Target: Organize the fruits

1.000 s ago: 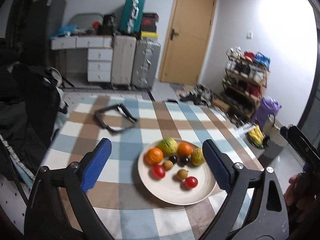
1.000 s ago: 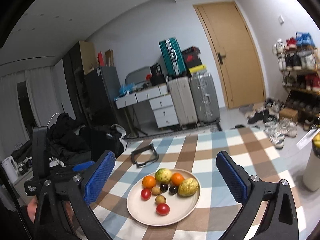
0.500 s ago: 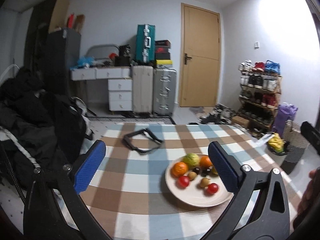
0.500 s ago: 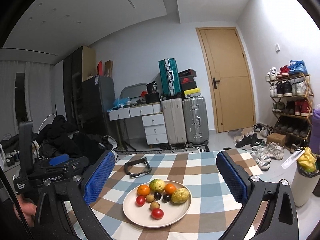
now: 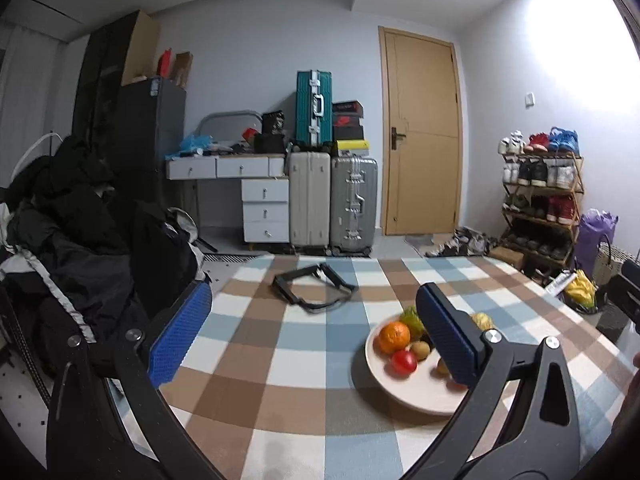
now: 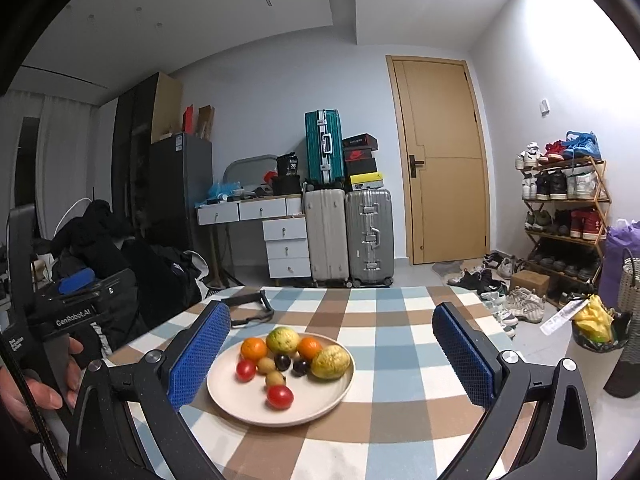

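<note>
A cream plate (image 6: 240,404) on the checked tablecloth holds several fruits: two oranges (image 6: 253,348), a green-yellow fruit (image 6: 282,340), a yellow one (image 6: 330,361), two red tomatoes (image 6: 279,396), dark plums and small brown fruits. My right gripper (image 6: 332,360) stands open, level with the plate, its blue pads either side and nothing between them. My left gripper (image 5: 308,338) is open too, left of the plate (image 5: 404,394); its right finger hides part of the fruits. An orange (image 5: 394,337) and a tomato (image 5: 403,361) show there.
A black strap frame (image 5: 314,289) lies on the tablecloth (image 5: 280,380) beyond the plate. Dark coats pile up at the left. A person's hand (image 6: 44,376) holds the left gripper's body. Suitcases, a desk, a door and a shoe rack stand behind.
Both views have sunk and tilted up toward level. The left view has swung left, so the plate now sits right, partly behind the right finger. The left jaws have widened slightly.
</note>
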Motion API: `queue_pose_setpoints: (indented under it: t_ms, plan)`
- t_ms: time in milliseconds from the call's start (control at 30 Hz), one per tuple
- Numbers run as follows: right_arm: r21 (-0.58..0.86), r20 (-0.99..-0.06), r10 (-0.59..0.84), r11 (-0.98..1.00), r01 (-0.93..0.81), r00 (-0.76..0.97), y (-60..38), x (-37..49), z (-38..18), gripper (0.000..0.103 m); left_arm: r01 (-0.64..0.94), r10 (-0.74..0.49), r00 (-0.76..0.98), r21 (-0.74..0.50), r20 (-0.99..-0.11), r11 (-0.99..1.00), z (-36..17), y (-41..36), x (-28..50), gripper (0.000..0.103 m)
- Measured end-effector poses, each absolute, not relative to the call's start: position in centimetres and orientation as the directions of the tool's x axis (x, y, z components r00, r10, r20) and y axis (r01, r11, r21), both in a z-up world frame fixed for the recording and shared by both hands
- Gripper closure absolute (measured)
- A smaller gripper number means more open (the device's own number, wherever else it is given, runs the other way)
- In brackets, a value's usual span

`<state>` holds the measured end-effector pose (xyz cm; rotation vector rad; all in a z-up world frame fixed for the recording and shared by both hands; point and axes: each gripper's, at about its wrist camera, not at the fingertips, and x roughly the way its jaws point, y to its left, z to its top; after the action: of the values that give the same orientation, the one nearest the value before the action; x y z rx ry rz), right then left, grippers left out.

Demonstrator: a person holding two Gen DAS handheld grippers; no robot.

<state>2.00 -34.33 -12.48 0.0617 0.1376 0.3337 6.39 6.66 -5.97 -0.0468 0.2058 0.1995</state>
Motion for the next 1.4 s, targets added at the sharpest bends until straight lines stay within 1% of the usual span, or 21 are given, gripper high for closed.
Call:
queue_pose_setpoints:
  t_ms: [133,333,433,567,633,733,800,900,1033,1400]
  plan:
    - [0.062,-0.148,0.328,0.945,-0.322,0.933,-33.9,3.1,-13.8,0.0,-0.195,0.184,0.951,-0.018,-0.25,0.981,-8.2,6.7,7.8,0.001]
    - [0.06,-0.183,0.316,0.949,-0.311,0.931,-33.6,4.4,-15.6,0.0,-0.183,0.187,0.944,0.041,-0.271,0.982,-10.6,5.9,9.1,0.001]
    - [0.065,-0.226,0.313,0.95,-0.306,0.923,-33.4,5.2,-16.2,0.0,-0.174,0.175,0.942,0.028,-0.287,0.984,-10.9,6.1,9.6,0.001]
    - [0.051,-0.281,0.308,0.951,-0.306,0.909,-32.8,6.4,-16.9,0.0,-0.18,0.163,0.925,-0.018,-0.344,0.984,-11.7,7.2,11.1,0.001]
    - [0.038,-0.304,0.294,0.954,-0.297,0.906,-32.4,6.9,-17.0,0.0,-0.189,0.175,0.921,-0.007,-0.348,0.982,-12.0,7.1,11.5,0.001]
    - [0.03,-0.305,0.274,0.96,-0.278,0.912,-32.3,7.0,-17.2,0.0,-0.181,0.181,0.931,0.027,-0.317,0.983,-11.6,6.1,11.0,0.001]
    - [0.023,-0.294,0.275,0.96,-0.281,0.915,-32.3,6.8,-17.3,0.0,-0.178,0.181,0.931,0.036,-0.316,0.983,-11.3,5.7,11.0,0.001]
    - [0.01,-0.29,0.276,0.958,-0.285,0.916,-32.0,6.6,-17.2,0.0,-0.182,0.176,0.929,0.014,-0.326,0.983,-11.4,6.3,11.2,0.001]
    - [0.013,-0.291,0.275,0.959,-0.284,0.916,-31.9,6.5,-17.1,0.0,-0.178,0.168,0.935,-0.002,-0.313,0.984,-11.2,6.6,10.8,0.001]
    - [0.013,-0.292,0.275,0.959,-0.284,0.916,-31.9,6.5,-17.1,0.0,-0.182,0.173,0.935,-0.001,-0.31,0.983,-11.1,6.7,10.4,0.001]
